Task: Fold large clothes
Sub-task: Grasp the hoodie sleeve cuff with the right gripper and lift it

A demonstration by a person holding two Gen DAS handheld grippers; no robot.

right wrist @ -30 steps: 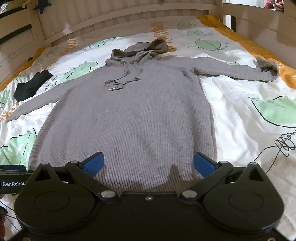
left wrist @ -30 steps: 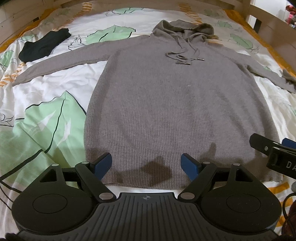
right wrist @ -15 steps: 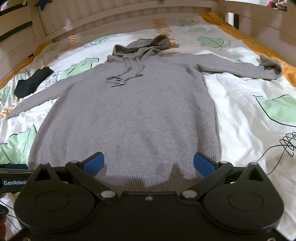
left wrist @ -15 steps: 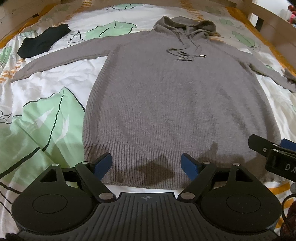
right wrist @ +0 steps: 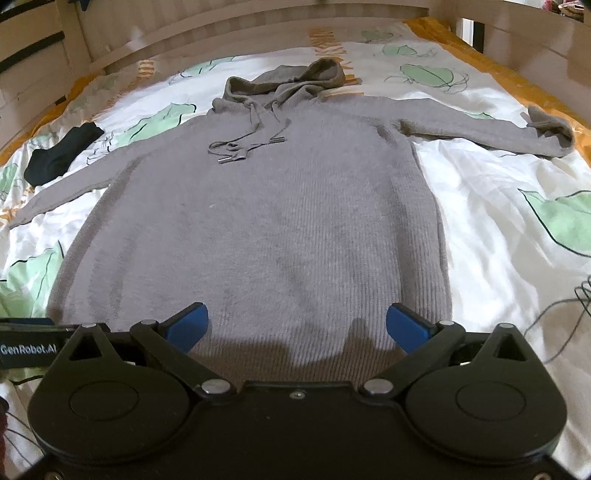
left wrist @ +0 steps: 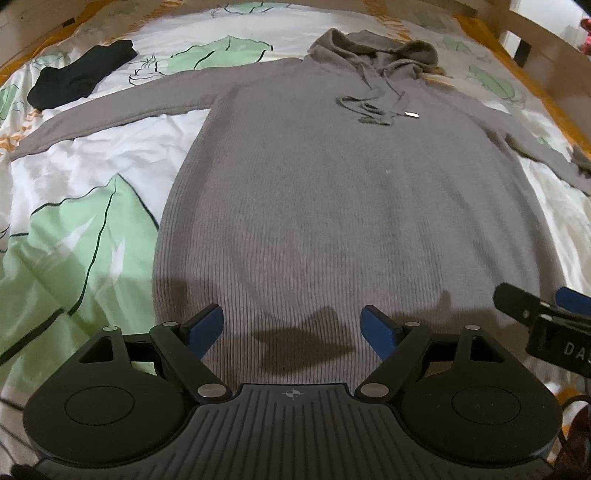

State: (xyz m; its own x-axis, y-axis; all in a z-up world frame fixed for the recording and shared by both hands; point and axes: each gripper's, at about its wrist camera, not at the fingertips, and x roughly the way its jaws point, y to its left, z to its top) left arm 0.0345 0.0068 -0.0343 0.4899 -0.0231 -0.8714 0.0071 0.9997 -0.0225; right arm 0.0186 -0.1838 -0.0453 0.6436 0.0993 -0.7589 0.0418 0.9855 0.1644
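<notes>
A long grey knitted hoodie (left wrist: 351, 206) lies flat and face up on the bed, hood at the far end, both sleeves spread out sideways; it also fills the right wrist view (right wrist: 258, 229). My left gripper (left wrist: 293, 326) is open and empty, just above the hoodie's bottom hem near its left side. My right gripper (right wrist: 297, 326) is open and empty, above the hem near its right side. The right gripper's side shows at the right edge of the left wrist view (left wrist: 546, 325).
The bed has a white cover with green leaf prints (left wrist: 74, 236). A black folded garment (left wrist: 79, 79) lies at the far left near the left sleeve; it also shows in the right wrist view (right wrist: 61, 153). Wooden bed rails (right wrist: 258, 22) run around the mattress.
Both grippers have moved forward over the hem, so the hoodie sits closer and larger in both views. Both stay open.
</notes>
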